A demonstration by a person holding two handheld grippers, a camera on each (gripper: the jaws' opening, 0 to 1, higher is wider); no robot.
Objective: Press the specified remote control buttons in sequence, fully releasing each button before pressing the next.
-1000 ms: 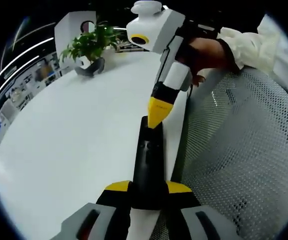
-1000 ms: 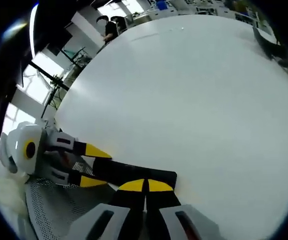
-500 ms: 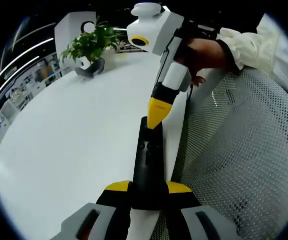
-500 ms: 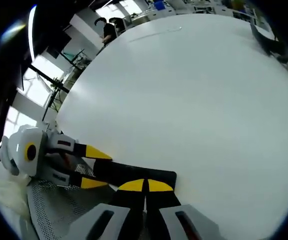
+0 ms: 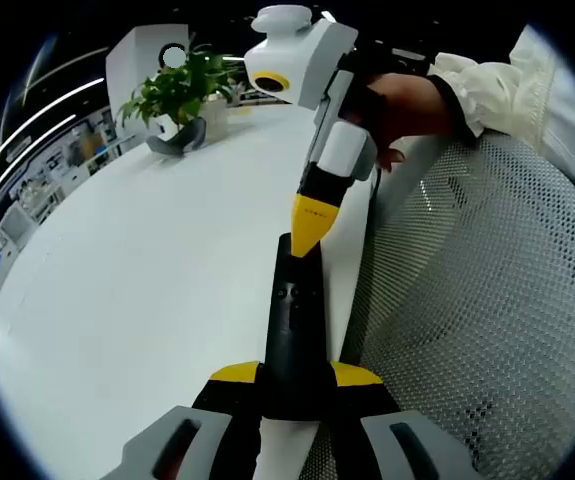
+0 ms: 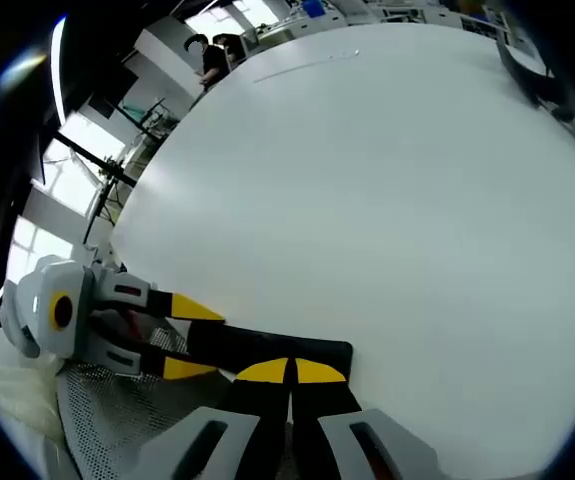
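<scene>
Left claw grasps the slim black remote control over the white counter; right claw, clenched, touches its far end.

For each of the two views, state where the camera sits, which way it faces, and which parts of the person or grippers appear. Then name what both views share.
Left gripper view: rides the left gripper, looking along the black remote it clamps toward a potted plant; the right gripper, closed, and a hand show.
Right gripper view: rides the right gripper, looking across the white table; the left gripper enters from the left.
Shared: the remote, the table, a mesh chair, both grippers.
</scene>
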